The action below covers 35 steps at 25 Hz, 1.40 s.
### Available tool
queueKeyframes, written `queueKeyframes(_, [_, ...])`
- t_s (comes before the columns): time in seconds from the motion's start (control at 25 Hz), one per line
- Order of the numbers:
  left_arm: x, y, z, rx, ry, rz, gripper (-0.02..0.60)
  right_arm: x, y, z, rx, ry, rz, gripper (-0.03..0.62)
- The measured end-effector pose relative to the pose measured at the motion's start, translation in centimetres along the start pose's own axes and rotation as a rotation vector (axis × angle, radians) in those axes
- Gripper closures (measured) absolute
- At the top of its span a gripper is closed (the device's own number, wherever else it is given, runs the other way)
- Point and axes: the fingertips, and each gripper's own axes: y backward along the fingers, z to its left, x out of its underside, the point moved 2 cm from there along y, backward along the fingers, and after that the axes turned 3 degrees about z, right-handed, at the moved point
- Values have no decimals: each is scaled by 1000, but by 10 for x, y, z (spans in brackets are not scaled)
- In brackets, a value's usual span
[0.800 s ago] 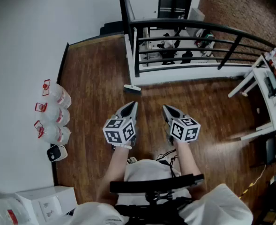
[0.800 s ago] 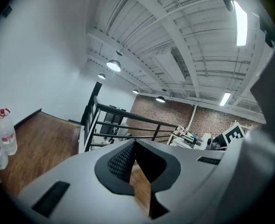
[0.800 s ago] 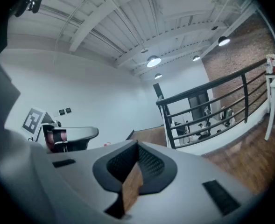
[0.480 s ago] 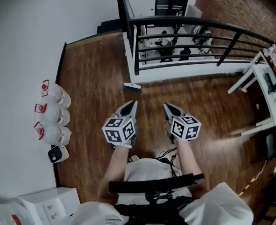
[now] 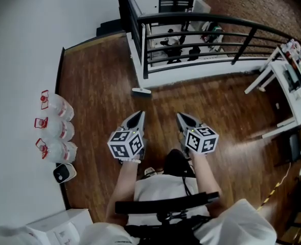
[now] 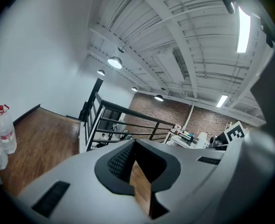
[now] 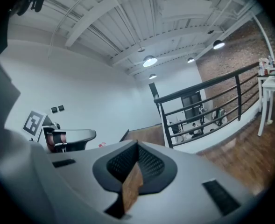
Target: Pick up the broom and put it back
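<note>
Broom [image 5: 141,91] is the target, and it's a fair way off, more on that in a sec. Closest in: person's arms out front, left gripper [image 5: 138,115] and right gripper [image 5: 181,117] side by side, about level w/ each other, noses tipped a bit down toward the wood floor [image 5: 94,86]. Both sets of jaws are together, tips meeting, nothing between 'em. Each gripper view shows only a sliver of floorboard thru the gap behind the pads. Empty-handed, both sides.

Off to the left by the wall, a row of red-topped water bottles [image 5: 58,129], not involved.

Further ahead: the broom's pale head sits on the floor, right up against the white base at the corner of the black railing [image 5: 191,50], well apart from both grippers. Handle? Too thin to make out from up here. Prob runs up along the corner post, can't confirm.

Handling, my read: light overall, stiff stick, soft bristles at the bottom, but a long thing swings. Best grab looks like the handle, a bit above the head or mid-shaft, jaws across it. A smooth round shaft may twist in the pads, so one grip per gripper would steady it. Jaws need to part first.

Beyond the railing, a lower level w/ equipment, too small to name.
</note>
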Motion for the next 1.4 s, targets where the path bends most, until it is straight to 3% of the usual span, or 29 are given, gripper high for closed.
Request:
queueKeyframes(0.24, [-8, -12, 32, -10, 22, 6, 588, -9, -32, 0, 4, -6, 1, 589])
queueKeyframes(0.52, [-32, -63, 78, -33, 27, 25, 588, -34, -114, -15, -36, -20, 28, 589])
queueKeyframes(1.08, [-155, -262, 155, -30, -14, 50, 588, -174, -295, -112, -71, -34, 9, 589])
queueKeyframes(1.4, [-208, -318, 182, -32, -20, 32, 588, -220, -361, -138, -77, -28, 26, 589])
